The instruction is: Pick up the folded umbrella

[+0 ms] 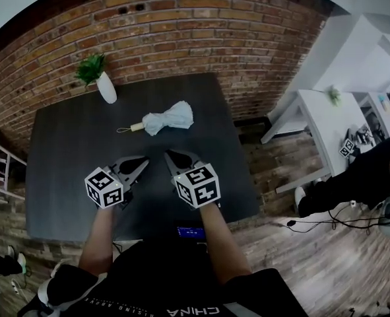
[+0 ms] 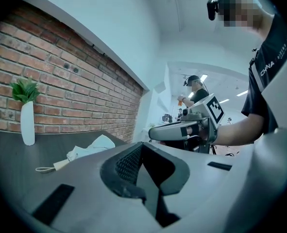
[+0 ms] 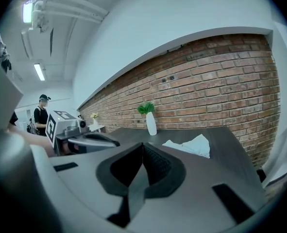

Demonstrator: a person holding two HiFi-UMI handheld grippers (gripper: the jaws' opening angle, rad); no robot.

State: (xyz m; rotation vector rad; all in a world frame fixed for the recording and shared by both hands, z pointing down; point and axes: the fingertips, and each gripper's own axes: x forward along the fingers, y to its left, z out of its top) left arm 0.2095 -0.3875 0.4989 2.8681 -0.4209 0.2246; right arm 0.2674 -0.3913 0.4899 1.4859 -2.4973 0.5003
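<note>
A folded pale-blue umbrella (image 1: 167, 118) with a tan handle and wrist loop lies on the dark table (image 1: 69, 144), toward its far side. It also shows in the left gripper view (image 2: 90, 147) and the right gripper view (image 3: 191, 145). My left gripper (image 1: 144, 159) and right gripper (image 1: 169, 155) hover side by side over the table's near half, short of the umbrella. Both point toward it with jaws shut and nothing between them. From the left gripper view the right gripper (image 2: 155, 134) appears at the right.
A white vase with a green plant (image 1: 102, 79) stands at the table's far left, by the brick wall (image 1: 181, 25). A white desk (image 1: 326, 124) and cables lie to the right. Another person (image 2: 196, 92) stands in the background.
</note>
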